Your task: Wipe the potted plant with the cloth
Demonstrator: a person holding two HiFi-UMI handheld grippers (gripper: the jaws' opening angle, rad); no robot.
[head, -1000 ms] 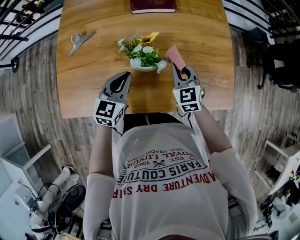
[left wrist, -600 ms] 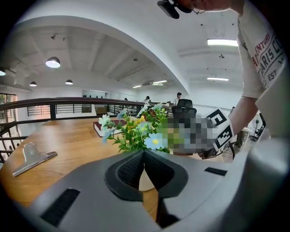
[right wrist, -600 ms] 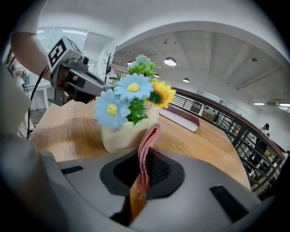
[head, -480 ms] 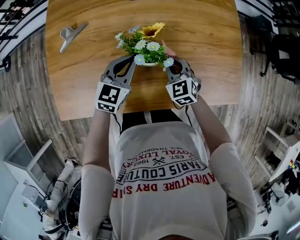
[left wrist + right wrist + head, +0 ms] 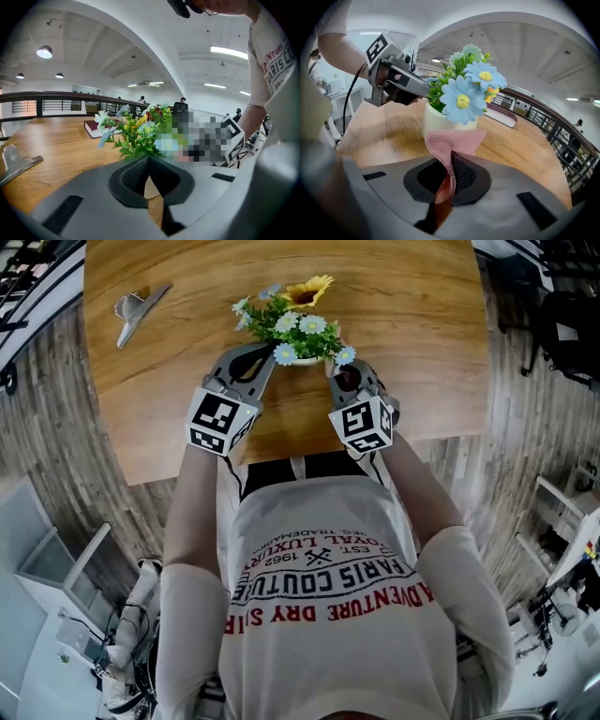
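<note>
As the right gripper [image 5: 450,174] drops in from where it hung a second ago, its jaws are clamped tight on the pink cloth [image 5: 453,139]. The loose flap now sits right up against the near wall of the white pot [image 5: 432,123], touching it or a hair short, hard to call. A second back that cloth was held up clear beside the pot. Now it's down low, under the blue flowers [image 5: 464,99]. On the pot's other side the left gripper [image 5: 149,165] has closed in too, jaws pressed together with nothing in them. Its tip is just beside the pot, among the leaves; whether it touches, I can't tell. The pot itself hasn't shifted on the table [image 5: 412,324] and stands near the edge closest to the person. Well away from the pot, the metal clip [image 5: 141,307] and the red book [image 5: 93,127] lie untouched. So the approach looks done. Wiping should start here, probably with the left gripper steadying.
</note>
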